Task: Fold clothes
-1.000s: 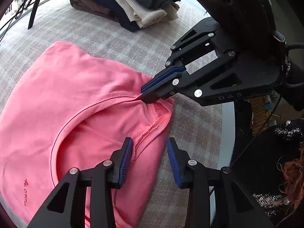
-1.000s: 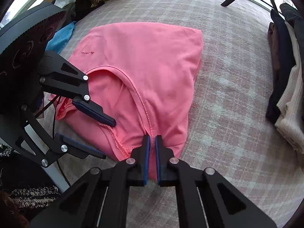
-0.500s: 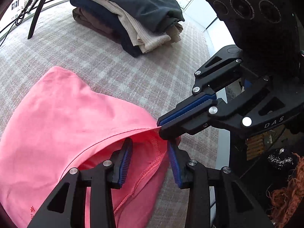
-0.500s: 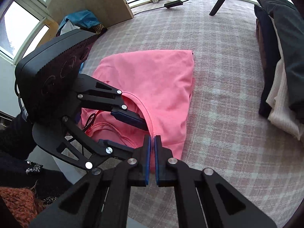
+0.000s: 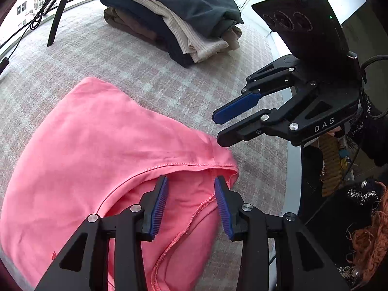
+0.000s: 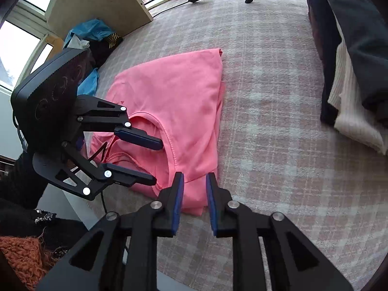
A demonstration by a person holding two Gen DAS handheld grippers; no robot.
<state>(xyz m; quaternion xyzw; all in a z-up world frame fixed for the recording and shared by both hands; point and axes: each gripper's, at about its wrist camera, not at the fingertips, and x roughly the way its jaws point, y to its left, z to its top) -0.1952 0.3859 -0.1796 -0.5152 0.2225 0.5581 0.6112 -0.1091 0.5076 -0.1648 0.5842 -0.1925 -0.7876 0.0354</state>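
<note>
A pink T-shirt [image 5: 97, 145] lies folded on the grey checked cloth, its neckline toward me. In the right wrist view the pink T-shirt [image 6: 181, 101] looks like a narrow slab. My left gripper [image 5: 191, 201] is open, its fingers hanging over the neckline and shoulder edge and gripping nothing. From the other side the left gripper [image 6: 157, 163] spans the collar. My right gripper [image 6: 194, 179] is open just above the shirt's near corner and holds nothing. The left wrist view shows the right gripper [image 5: 217, 129] slightly clear of the shoulder fold.
A stack of folded clothes [image 5: 181, 19] sits at the far side, also at the right edge as the stack [image 6: 351, 72]. A tripod leg [image 5: 60, 12], a wooden board [image 6: 97, 0], a pile of blue clothes [image 6: 89, 31] and the table edge [image 5: 293, 160] surround the area. An orange knit sleeve [image 6: 19, 249] is near.
My right gripper was shut on the shirt's shoulder edge; it has opened, let go and drawn back. The shirt has settled on the cloth. The left gripper stays open.
</note>
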